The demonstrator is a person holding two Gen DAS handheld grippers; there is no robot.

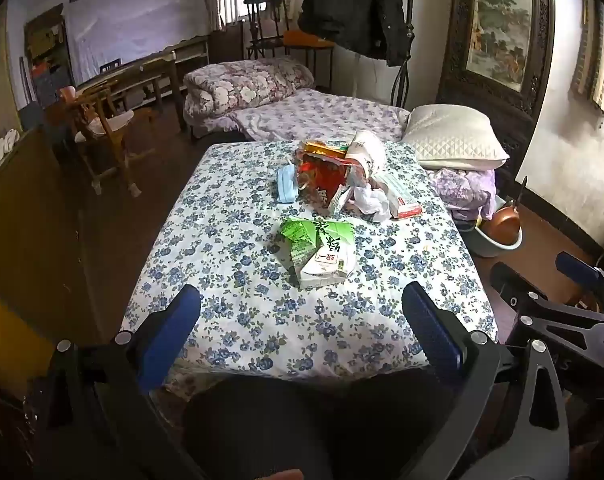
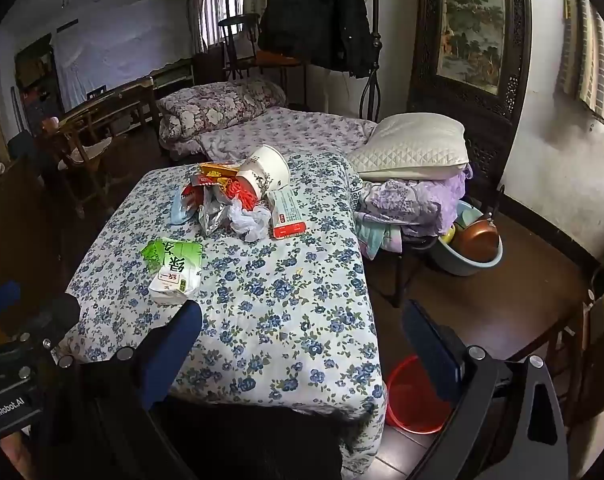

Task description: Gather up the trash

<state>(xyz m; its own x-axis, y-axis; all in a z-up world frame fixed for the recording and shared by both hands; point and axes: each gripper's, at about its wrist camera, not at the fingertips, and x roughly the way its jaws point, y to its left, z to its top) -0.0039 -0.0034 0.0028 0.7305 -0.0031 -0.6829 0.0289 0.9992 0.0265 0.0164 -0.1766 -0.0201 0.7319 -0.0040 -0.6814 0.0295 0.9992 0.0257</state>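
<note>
Trash lies on a table under a blue-flowered cloth. Nearest is a flattened green and white carton. Behind it sits a pile: a blue face mask, red wrappers, a tipped white paper cup, crumpled white plastic and a white and red box. My left gripper hovers open over the near edge, short of the carton, with nothing between its blue pads. My right gripper is open and empty over the table's near right corner. A red bin stands on the floor below it.
A bed with a floral quilt and a white pillow lies behind the table. A blue basin holding a copper pot sits on the floor at the right. Wooden chairs stand at the left.
</note>
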